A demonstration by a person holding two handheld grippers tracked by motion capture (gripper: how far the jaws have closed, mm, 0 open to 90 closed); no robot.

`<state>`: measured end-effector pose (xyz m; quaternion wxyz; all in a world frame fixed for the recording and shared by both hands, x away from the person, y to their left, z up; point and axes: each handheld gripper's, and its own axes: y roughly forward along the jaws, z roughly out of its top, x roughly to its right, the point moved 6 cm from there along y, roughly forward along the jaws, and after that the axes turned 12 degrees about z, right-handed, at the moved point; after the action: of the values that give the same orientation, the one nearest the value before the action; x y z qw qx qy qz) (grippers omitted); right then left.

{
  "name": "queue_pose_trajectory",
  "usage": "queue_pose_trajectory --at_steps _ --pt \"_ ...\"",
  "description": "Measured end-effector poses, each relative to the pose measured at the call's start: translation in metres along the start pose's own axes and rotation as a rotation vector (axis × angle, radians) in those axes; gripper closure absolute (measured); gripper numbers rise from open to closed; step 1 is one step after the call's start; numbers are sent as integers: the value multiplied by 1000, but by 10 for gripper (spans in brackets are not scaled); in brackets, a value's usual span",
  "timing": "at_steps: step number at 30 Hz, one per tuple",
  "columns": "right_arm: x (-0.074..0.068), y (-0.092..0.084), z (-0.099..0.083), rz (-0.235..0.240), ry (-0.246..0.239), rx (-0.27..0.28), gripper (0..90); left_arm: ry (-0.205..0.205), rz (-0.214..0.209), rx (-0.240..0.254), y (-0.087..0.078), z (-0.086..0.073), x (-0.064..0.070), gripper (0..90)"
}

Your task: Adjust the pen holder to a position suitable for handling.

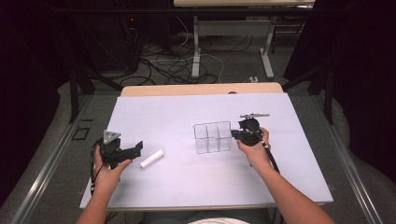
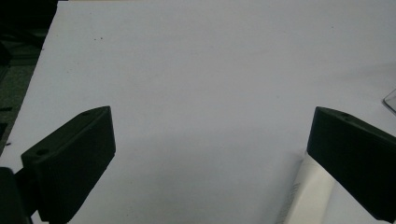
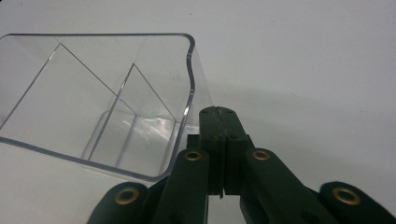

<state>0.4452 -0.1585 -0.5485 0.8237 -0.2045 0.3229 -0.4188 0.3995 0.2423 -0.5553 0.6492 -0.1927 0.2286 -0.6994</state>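
High view: left hand (image 1: 108, 170) enters from 6 o'clock and holds the left gripper (image 1: 135, 150) low over the white table sheet (image 1: 187, 182), jaws pointing toward 3 o'clock; grey three-cornered plate on top of it. In the left gripper view the jaws stand wide apart with nothing between them, bare sheet ahead. A white cylinder (image 1: 152, 159) lies flat on the sheet just beside the jaw tips, at about 4 o'clock from them, long axis running 8 to 2 o'clock; a pale edge of it shows under the right-hand jaw in the left gripper view (image 2: 303, 196). Right hand (image 1: 254, 148) holds the right gripper (image 1: 236, 135) with jaws pointing toward 9 o'clock, against the right end wall of the clear plastic divided organizer (image 1: 212, 137). Right gripper view: jaws pressed together, tips at the outer wall of the organizer (image 3: 93, 93); whether the wall is pinched cannot be told. Organizer stands upright near the sheet's centre, compartments empty where visible. Cylinder and organizer are well apart. Open sheet at 12 o'clock of the organizer and along the near edge at 6 o'clock
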Motion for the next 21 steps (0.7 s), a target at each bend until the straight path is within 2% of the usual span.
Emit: queue_pose_trajectory --at_steps 4,9,21 --pt "-6 4 -1 8 -10 -1 900 1 0 0 0 0 0 11" --pt "-14 10 -2 -37 7 -16 900 3 1 -1 0 0 0 11" --pt "-25 16 -5 -22 8 -24 900 8 3 -5 0 0 0 11"
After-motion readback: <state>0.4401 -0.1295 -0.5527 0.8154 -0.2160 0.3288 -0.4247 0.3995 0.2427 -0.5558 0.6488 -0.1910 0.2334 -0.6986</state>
